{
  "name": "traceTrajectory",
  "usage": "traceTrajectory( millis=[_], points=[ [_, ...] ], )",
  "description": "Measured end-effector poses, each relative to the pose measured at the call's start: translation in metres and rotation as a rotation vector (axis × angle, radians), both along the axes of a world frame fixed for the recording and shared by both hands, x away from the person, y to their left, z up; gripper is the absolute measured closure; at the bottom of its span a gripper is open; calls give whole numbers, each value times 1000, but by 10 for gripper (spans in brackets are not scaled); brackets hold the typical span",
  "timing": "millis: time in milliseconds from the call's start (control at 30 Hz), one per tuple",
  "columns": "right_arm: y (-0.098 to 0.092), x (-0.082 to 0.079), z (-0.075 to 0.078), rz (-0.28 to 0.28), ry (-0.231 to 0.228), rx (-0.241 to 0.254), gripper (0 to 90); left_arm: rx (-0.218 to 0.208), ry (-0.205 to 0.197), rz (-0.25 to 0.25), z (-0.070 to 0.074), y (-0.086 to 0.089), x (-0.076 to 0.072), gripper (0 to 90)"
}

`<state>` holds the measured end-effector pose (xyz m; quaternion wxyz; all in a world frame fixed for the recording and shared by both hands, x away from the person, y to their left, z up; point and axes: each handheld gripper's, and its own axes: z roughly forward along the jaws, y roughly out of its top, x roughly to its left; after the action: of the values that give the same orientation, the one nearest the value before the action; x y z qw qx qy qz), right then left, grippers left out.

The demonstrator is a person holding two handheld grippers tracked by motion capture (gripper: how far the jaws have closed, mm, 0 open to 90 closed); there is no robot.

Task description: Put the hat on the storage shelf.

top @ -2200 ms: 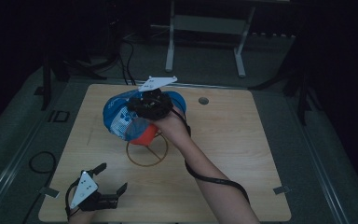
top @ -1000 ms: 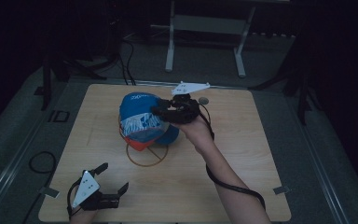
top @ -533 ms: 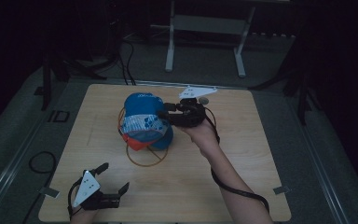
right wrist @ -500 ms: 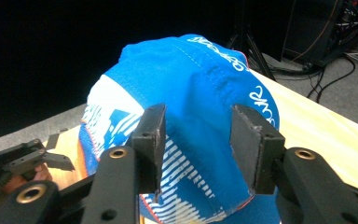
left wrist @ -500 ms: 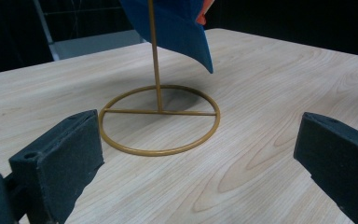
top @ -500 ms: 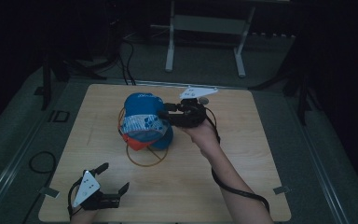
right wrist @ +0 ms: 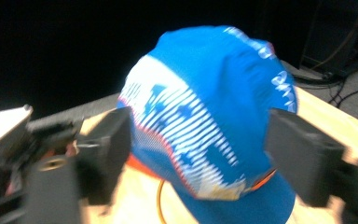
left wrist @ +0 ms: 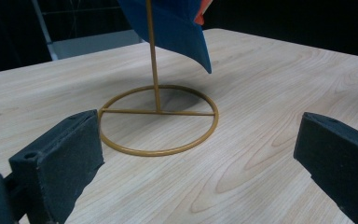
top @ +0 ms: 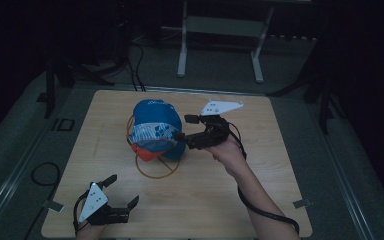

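Observation:
A blue cap [top: 155, 129] with a white striped panel and an orange underside sits on top of a thin gold wire stand [top: 156, 170] in the middle of the wooden table [top: 280, 190]. My right gripper [top: 185, 128] hovers just right of the cap. Its jaws have just been opening, and they now stand wide with the pads off the cloth. In the right gripper view the cap [right wrist: 205, 107] fills the gap ahead of that gripper [right wrist: 200, 140]. My left gripper [top: 122, 190] rests open near the front left corner. It faces the stand's ring [left wrist: 156, 151] and the cap's brim [left wrist: 177, 28].
A white metal frame [top: 220, 30] stands on the floor beyond the table's far edge, with cables [top: 135, 55] beside it. The right gripper's cable [top: 260, 210] trails along the forearm. Bare tabletop lies right of and in front of the stand.
The right gripper moved rightward from above the cap to its right side and opened its jaws, letting the cap go. The left gripper stayed put.

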<state>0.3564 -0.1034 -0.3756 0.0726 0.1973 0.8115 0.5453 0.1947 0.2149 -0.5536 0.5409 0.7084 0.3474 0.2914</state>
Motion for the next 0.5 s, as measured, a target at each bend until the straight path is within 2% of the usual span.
traceTrajectory(
  millis=[67,167,233,500],
  points=[
    [-3,-4,-5,8,5,3,167,-1,2,0,0,-1,0,15],
    [-7,-11,-17,46,-28,-10,138,-5,1,-5,0,-2,0,15],
    [-8,-13,-20,49,-31,-12,138,-2,1,-6,-1,-2,0,15],
    [-17,-20,-41,59,-16,-25,138,-3,2,-4,-1,-2,-1,15]
  ],
)
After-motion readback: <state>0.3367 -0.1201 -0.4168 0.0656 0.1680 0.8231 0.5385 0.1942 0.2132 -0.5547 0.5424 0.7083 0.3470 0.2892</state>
